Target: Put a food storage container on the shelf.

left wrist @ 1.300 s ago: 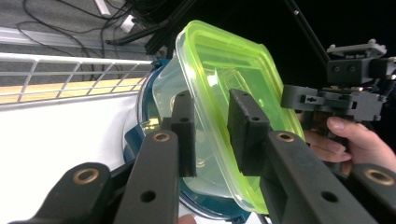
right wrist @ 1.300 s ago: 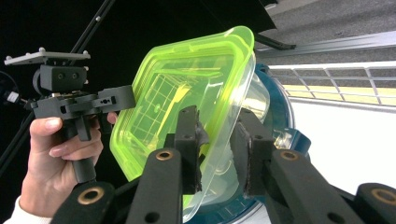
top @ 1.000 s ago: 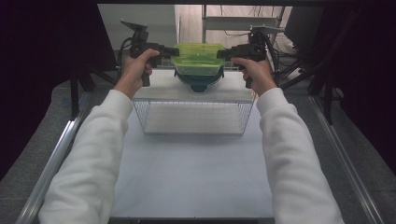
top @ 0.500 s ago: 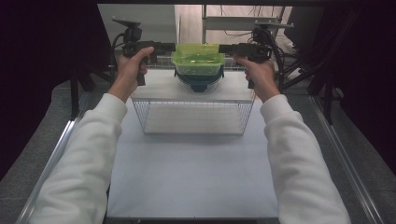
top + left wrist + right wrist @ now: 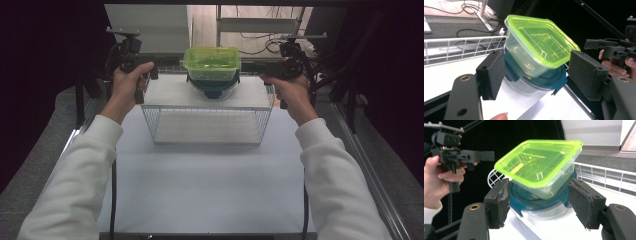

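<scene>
Sitting upper centre of the high view: clear rectangular container with green lid [image 5: 212,61], stacked on a round container with dark teal clip lid [image 5: 213,87]. Both resting on the white top of an upturned wire basket [image 5: 207,125], on a white table sheet [image 5: 200,185].

Left gripper [image 5: 150,70] at upper left, held in left hand [image 5: 127,82], pulled off to the side of the stack. Jaws apart, just been opening, nothing pinched; in left gripper view pads [image 5: 495,72] flank the teal lid [image 5: 544,83] without pressing.

Right gripper [image 5: 260,67] at upper right, in right hand [image 5: 292,92]. Jaws likewise wide, just been opening, empty; in right gripper view the green-lidded container [image 5: 541,165] framed between them, tilted in frame.
</scene>
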Demonstrator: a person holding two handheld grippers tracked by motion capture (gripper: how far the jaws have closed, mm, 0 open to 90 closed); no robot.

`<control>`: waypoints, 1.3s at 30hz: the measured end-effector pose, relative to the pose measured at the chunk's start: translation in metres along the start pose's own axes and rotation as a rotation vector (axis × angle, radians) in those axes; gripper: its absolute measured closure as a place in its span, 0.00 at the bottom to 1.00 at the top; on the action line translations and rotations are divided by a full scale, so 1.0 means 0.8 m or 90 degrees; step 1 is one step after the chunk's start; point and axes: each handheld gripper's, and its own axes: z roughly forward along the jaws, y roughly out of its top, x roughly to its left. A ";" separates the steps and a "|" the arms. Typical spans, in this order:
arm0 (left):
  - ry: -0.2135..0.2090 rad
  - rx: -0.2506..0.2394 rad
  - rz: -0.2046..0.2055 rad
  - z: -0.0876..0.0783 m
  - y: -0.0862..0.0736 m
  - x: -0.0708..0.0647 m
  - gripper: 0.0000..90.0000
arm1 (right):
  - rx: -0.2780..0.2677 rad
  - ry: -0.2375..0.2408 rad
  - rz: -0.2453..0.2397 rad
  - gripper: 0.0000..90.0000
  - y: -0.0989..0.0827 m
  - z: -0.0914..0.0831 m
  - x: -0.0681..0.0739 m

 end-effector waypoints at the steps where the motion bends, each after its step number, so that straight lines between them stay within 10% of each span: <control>1: 0.000 -0.002 0.003 -0.003 -0.004 -0.001 0.33 | 0.000 0.000 -0.004 0.38 -0.002 -0.003 0.000; 26: -0.041 0.016 0.067 -0.046 -0.159 -0.027 0.32 | 0.006 0.030 -0.072 0.39 -0.130 -0.053 0.015; 39: -0.014 0.100 0.071 -0.039 -0.259 -0.013 0.33 | 0.086 0.010 -0.051 0.39 -0.215 -0.047 0.004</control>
